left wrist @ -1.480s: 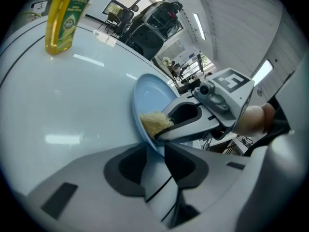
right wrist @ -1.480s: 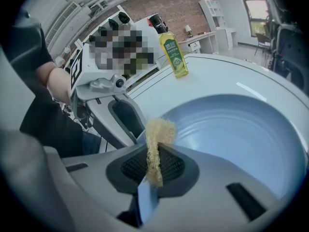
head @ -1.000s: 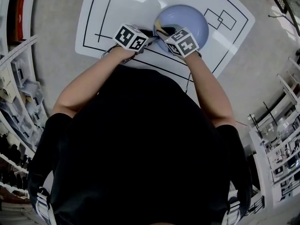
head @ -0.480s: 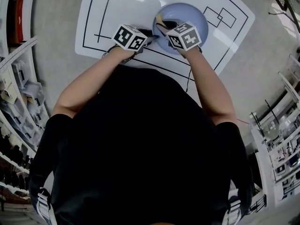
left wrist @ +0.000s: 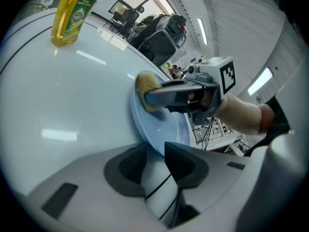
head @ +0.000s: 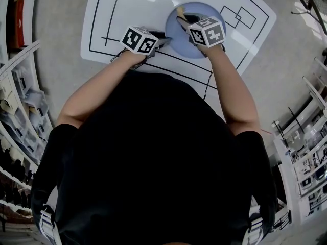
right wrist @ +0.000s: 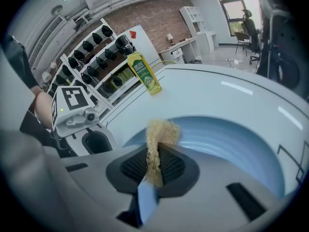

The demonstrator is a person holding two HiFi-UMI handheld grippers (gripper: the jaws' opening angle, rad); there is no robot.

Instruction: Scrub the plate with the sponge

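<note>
1. Gripping the sponge [right wrist: 161,132], the right gripper [right wrist: 157,148] has its jaws clamped tight on the tan, fibrous pad. The pad stands edge-on between the pads and pokes out past the fingertips.
2. In the head view the pale blue plate [head: 176,34] lies in the upper middle of the frame on the white table [head: 127,9] with black lines. The right gripper [head: 186,20] reaches over it from the lower right.
3. The sponge [head: 180,11] touches the plate near its upper-left rim in that view. The unscrubbed basin therefore spreads to the right of the sponge and below it, which seems the way the next stroke has to go.
4. The sponge's long axis runs along the jaws, so a sideways sweep would likely drag its broad face across the plate [right wrist: 231,144].
5. The left gripper [left wrist: 155,151] sits at the plate's left edge in the head view. Its jaws have just been closing but stand apart, with the plate's rim [left wrist: 159,129] between the fingertips and no pad visibly pressing on it.
6. The right hand is the nearer one to the work; the left looks placed only to steady the rim.
7. A yellow-green bottle [right wrist: 143,72] stands well apart, beyond the plate.
</note>
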